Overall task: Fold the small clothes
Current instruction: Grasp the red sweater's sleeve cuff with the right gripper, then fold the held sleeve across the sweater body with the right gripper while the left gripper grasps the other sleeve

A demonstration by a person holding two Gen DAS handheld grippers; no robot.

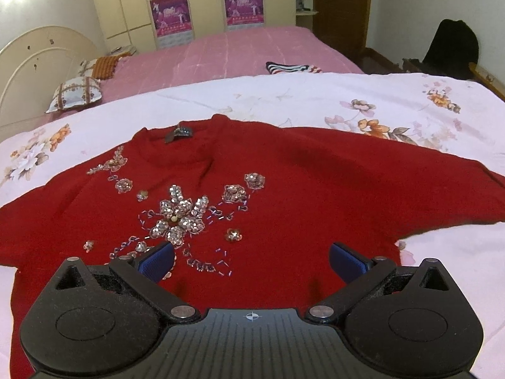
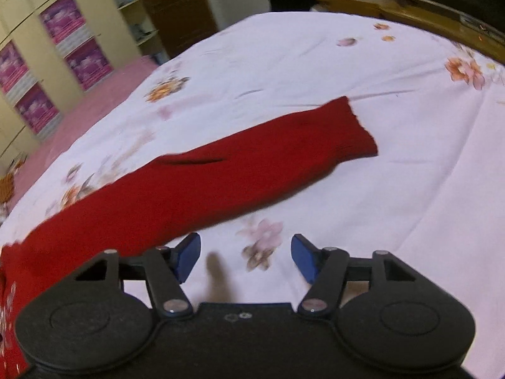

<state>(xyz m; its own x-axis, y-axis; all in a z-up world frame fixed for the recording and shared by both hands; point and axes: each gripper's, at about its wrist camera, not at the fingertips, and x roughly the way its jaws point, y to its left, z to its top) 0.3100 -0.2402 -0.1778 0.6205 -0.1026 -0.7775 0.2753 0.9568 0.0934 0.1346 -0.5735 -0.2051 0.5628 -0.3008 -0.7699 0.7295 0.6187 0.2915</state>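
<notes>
A red sweater (image 1: 284, 189) with silver sequin flowers (image 1: 178, 216) lies flat, front up, on a pale floral bedsheet (image 1: 284, 101). Its collar with a dark label (image 1: 178, 133) points away from me. My left gripper (image 1: 251, 260) is open and empty, hovering over the sweater's lower chest. In the right wrist view one red sleeve (image 2: 252, 164) stretches out to the right, cuff (image 2: 359, 129) at its far end. My right gripper (image 2: 245, 257) is open and empty above bare sheet, just below the sleeve.
A pink bedspread (image 1: 236, 50) lies beyond the sheet, with pillows (image 1: 75, 94) at the left and a striped folded cloth (image 1: 290, 68). A wardrobe (image 1: 189, 3) stands behind. A wooden bed frame (image 2: 410, 6) edges the sheet on the right.
</notes>
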